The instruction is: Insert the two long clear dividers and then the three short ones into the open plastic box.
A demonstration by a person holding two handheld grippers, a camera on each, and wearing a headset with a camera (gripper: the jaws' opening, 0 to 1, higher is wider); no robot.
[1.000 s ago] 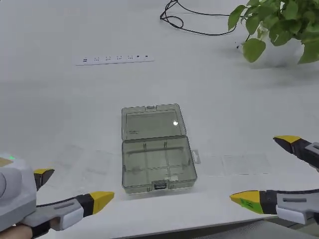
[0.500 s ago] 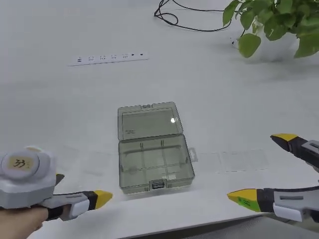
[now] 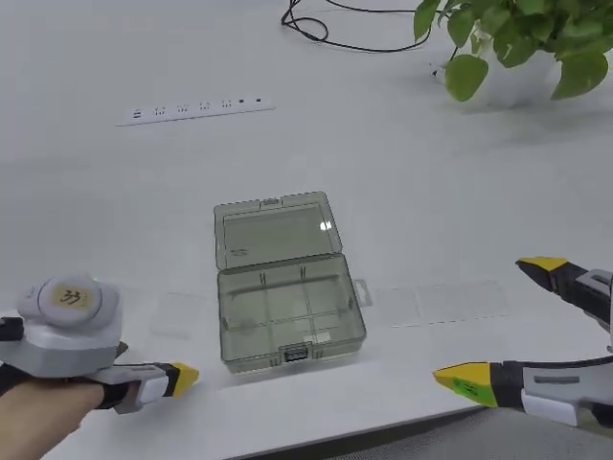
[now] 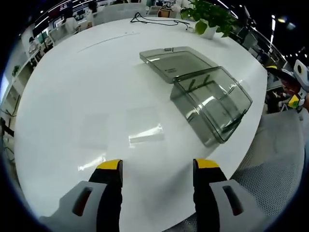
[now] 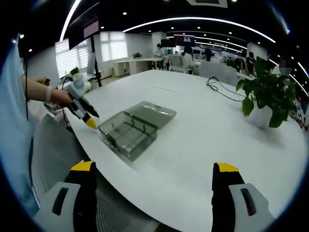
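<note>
The open smoky plastic box (image 3: 290,311) lies mid-table with its lid (image 3: 278,230) flat behind it; it also shows as box (image 4: 212,104) and box (image 5: 129,129). Long clear dividers (image 3: 450,301) lie flat to the right of the box. Short clear dividers (image 3: 177,312) lie to its left, seen closer as clear dividers (image 4: 144,129). My left gripper (image 3: 175,376) hovers at the near left edge, open, its jaws spread over bare table (image 4: 158,165). My right gripper (image 3: 498,322) hangs open near the front right edge and holds nothing (image 5: 154,167).
A potted plant (image 3: 517,43) stands at the back right, with a black cable (image 3: 316,29) beside it. A white power strip (image 3: 196,108) lies at the back left. The table's front edge (image 3: 383,426) runs just under both grippers.
The left gripper has rolled over and drawn a little left, so one yellow tip now shows from above. The head camera has shifted. The right gripper has barely moved.
</note>
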